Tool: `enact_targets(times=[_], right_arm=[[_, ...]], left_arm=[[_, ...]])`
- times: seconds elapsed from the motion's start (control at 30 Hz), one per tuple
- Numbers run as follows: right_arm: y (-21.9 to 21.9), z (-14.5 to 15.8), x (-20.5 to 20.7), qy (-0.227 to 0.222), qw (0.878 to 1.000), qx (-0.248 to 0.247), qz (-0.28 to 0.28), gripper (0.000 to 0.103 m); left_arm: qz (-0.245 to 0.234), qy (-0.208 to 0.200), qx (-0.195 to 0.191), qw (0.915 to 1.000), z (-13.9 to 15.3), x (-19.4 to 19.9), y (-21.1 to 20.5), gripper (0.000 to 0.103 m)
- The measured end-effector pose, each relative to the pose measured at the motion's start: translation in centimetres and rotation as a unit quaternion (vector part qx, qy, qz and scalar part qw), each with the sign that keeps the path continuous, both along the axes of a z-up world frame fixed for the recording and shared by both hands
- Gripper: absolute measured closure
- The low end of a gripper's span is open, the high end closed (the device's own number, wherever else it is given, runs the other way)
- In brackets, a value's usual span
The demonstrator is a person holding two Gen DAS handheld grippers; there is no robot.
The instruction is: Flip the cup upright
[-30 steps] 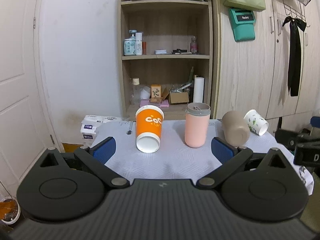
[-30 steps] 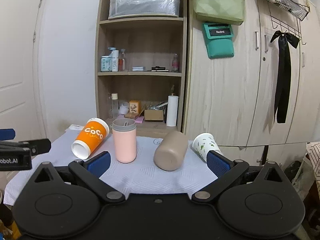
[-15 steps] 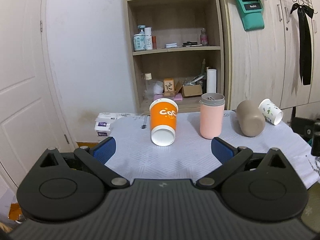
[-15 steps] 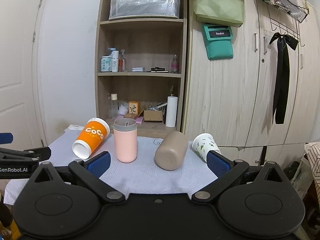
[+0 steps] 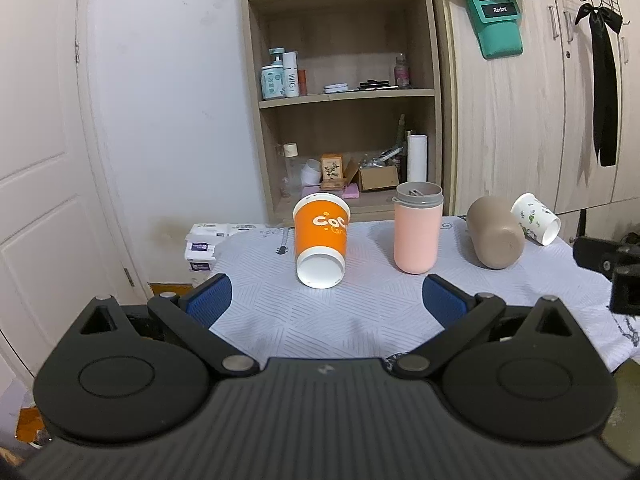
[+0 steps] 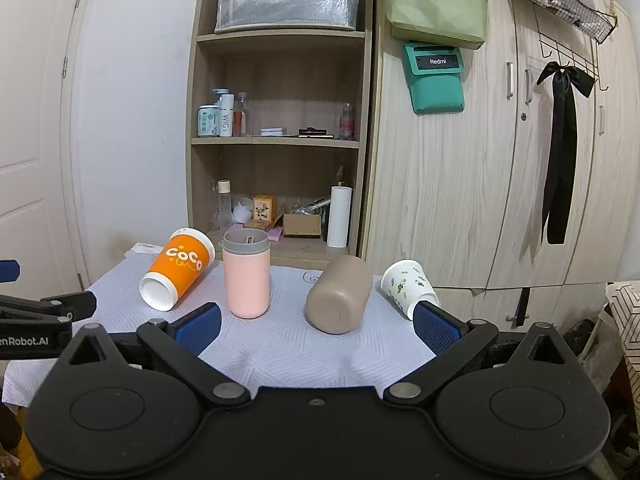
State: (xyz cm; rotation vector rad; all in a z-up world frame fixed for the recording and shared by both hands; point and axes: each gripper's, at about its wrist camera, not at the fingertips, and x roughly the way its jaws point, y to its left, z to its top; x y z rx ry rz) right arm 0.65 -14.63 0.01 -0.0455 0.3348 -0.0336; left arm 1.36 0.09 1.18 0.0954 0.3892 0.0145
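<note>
An orange paper cup [image 5: 321, 242] lies on its side on the table, base toward me; it also shows in the right wrist view [image 6: 176, 268]. A pink tumbler [image 5: 416, 229] with a grey lid stands upright beside it [image 6: 245, 274]. A tan cup [image 5: 495, 232] lies on its side [image 6: 338, 294]. A white floral paper cup [image 5: 536, 218] lies on its side at the far right [image 6: 406, 288]. My left gripper [image 5: 326, 300] is open and empty, short of the orange cup. My right gripper [image 6: 316, 322] is open and empty, short of the tan cup.
A white patterned cloth [image 5: 360, 312] covers the table. Tissue packs [image 5: 204, 242] lie at its far left edge. A wooden shelf unit [image 5: 344, 92] and wardrobe doors [image 6: 500, 160] stand behind. A white door [image 5: 40, 160] is on the left.
The left wrist view has swung a little to the right, so the cups sit nearer its middle. The right gripper has barely moved. No cup has moved.
</note>
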Motion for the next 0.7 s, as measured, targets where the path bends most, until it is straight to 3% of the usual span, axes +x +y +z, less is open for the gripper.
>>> enact_targets(times=[0.7], right_arm=[[0.30, -0.20, 0.10, 0.004, 1.000, -0.002, 0.001, 0.000]], left_arm=[[-0.002, -0.006, -0.002, 1.0000, 0.23, -0.71, 0.00, 0.000]])
